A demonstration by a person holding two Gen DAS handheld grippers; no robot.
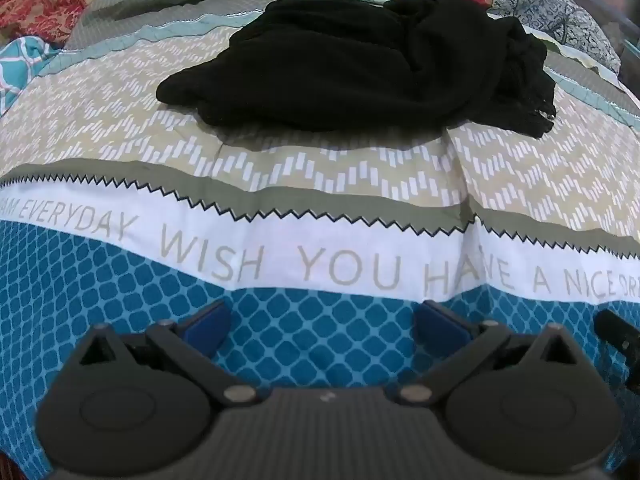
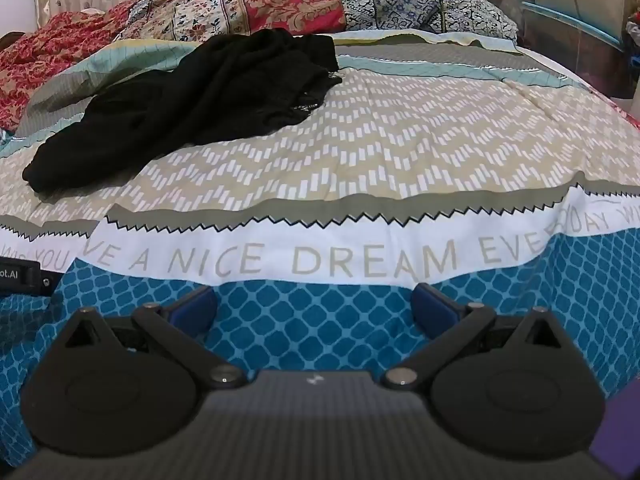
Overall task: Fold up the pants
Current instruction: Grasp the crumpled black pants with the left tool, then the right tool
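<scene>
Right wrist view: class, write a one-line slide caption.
Open right hand-held gripper faces crumpled black pants lying on the patterned bedspread.

A white band (image 1: 320, 248) runs across the bedspread (image 1: 280, 168), between its grey zigzag-edged stripe and its blue lattice section toward the near edge, and carries grey capital letters. In the left wrist view the band reads "EVERYDAY WISH YOU HAVE A NICE", with cut-off letters at both ends and a fold creasing "HAVE". In the right wrist view the same band (image 2: 320, 256) reads "YOU", then "VE A NICE DREAM EVE", partly lost in folds. At that view's left edge, a black device (image 2: 20, 276) shows a white label ending "ot.AI".
</scene>
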